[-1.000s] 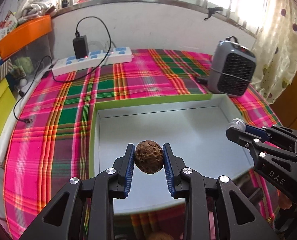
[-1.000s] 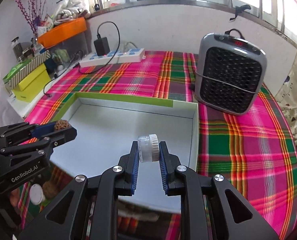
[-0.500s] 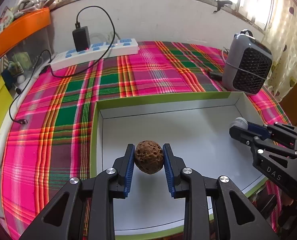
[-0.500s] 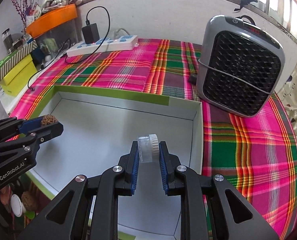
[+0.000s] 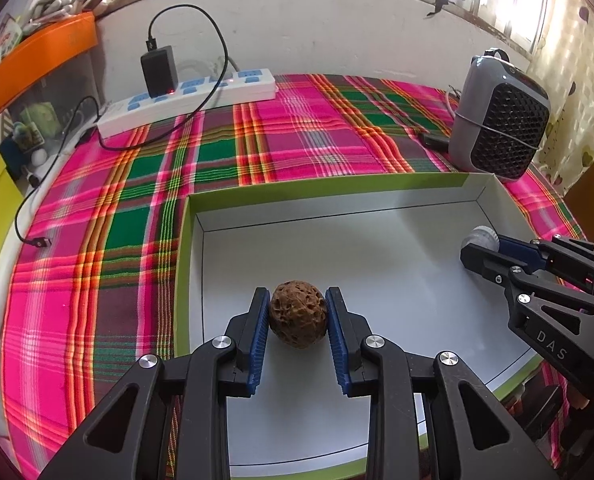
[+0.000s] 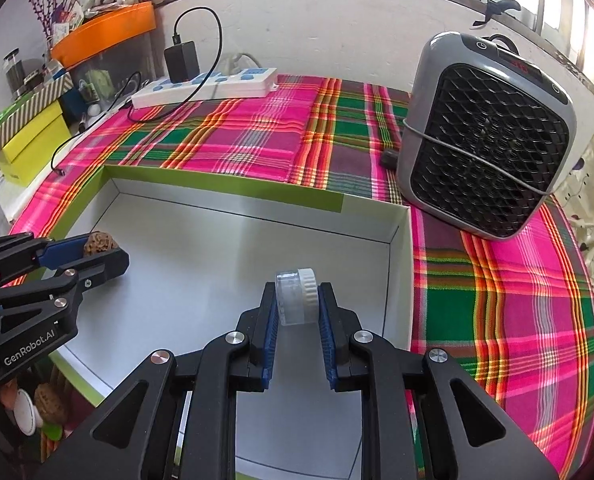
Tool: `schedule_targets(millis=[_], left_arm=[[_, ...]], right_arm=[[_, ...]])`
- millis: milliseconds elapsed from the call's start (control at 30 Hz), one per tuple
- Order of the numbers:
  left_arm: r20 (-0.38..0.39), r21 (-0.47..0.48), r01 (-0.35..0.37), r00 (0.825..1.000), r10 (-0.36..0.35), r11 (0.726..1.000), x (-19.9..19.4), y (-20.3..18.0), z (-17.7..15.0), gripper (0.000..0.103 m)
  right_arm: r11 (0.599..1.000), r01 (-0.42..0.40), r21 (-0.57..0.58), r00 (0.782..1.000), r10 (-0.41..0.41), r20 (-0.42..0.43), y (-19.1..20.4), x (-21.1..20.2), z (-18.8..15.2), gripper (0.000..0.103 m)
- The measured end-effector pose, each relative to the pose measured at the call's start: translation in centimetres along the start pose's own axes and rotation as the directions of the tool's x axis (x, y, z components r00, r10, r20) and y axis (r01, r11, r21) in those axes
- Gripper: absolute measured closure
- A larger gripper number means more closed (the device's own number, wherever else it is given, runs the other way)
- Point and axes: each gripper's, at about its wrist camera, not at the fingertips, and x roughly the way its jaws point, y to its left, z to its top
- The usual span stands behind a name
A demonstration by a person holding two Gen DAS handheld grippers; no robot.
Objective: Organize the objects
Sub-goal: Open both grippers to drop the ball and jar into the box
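Note:
A rough brown walnut (image 5: 297, 313) is clamped between the blue pads of my left gripper (image 5: 297, 312), just above the floor of a shallow white box with a green rim (image 5: 337, 185). My right gripper (image 6: 296, 300) is shut on a small clear jar with a white ribbed cap (image 6: 297, 297), low over the box's right half (image 6: 401, 264). From the right wrist view the left gripper (image 6: 97, 250) and its walnut (image 6: 99, 241) show at the box's left side. In the left wrist view the right gripper (image 5: 479, 246) holds the jar (image 5: 481, 239) at the right.
A grey fan heater (image 6: 485, 136) stands just beyond the box's right corner. A white power strip (image 5: 185, 98) with a black charger and cables lies at the back. Yellow boxes (image 6: 25, 136) and an orange bin (image 6: 105, 32) sit at left. More walnuts and a white lid (image 6: 37, 408) lie below the box's near edge.
Both grippers moved forward and down over the box, each keeping its grip. The box now fills more of both views, and the heater sits farther right.

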Motion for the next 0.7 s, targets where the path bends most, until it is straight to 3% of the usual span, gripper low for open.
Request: schedule_targets(millis=[300, 500, 700], left_arm=[[-0.001, -0.009, -0.008, 1.0, 0.008, 1.0, 0.0, 0.0, 0.0, 0.075], [0.005, -0.015, -0.008, 1.0, 0.008, 1.0, -0.2, 0.2, -0.1, 0.069], [0.018, -0.012, 0.006, 1.0, -0.006, 1.0, -1.1, 0.2, -0.1, 0.069]], right_arm=[[1.0, 0.003, 0.0, 1.0, -0.003, -0.001, 0.1, 0.1, 0.0, 0.082], [1.0, 0.002, 0.016, 1.0, -0.002, 0.007, 0.1, -0.1, 0.0, 0.067], [1.0, 0.002, 0.026, 1.0, -0.003, 0.014, 0.0, -0.6, -0.2, 0.066]])
